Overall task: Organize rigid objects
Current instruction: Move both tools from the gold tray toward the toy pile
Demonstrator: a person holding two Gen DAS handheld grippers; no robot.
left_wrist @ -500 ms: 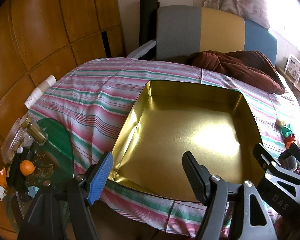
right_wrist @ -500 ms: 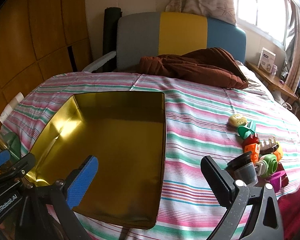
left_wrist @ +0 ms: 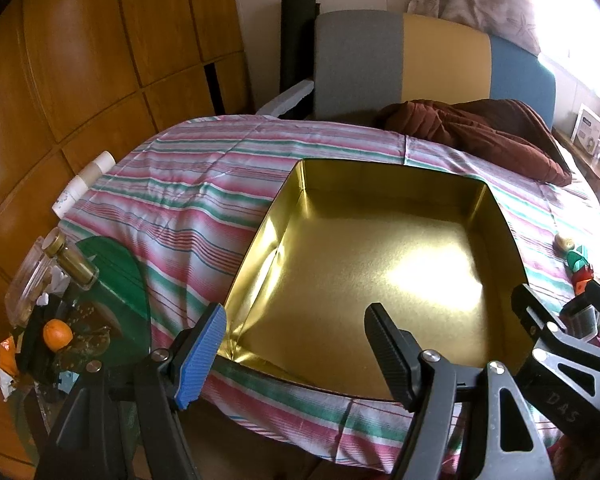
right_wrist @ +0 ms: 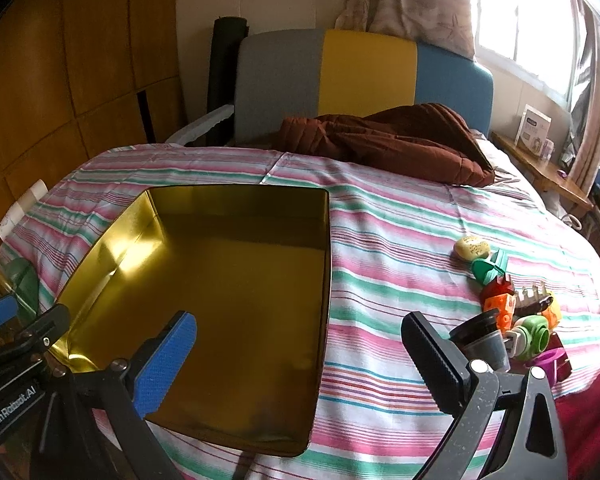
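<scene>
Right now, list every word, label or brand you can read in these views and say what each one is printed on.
"GenRobot.AI" on the left gripper body, seen in the right wrist view.
"DAS" on the right gripper body, seen in the left wrist view; it may be cut off.
White box on the shelf by the window: printing too small to read.
Yellow stone on the bedspread: markings too blurred to read.

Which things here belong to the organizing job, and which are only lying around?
For the job: gold tin box, empty; pile of small toys on the striped sheet; both open grippers.

Lying about: brown blanket, small bottle, orange.
</scene>
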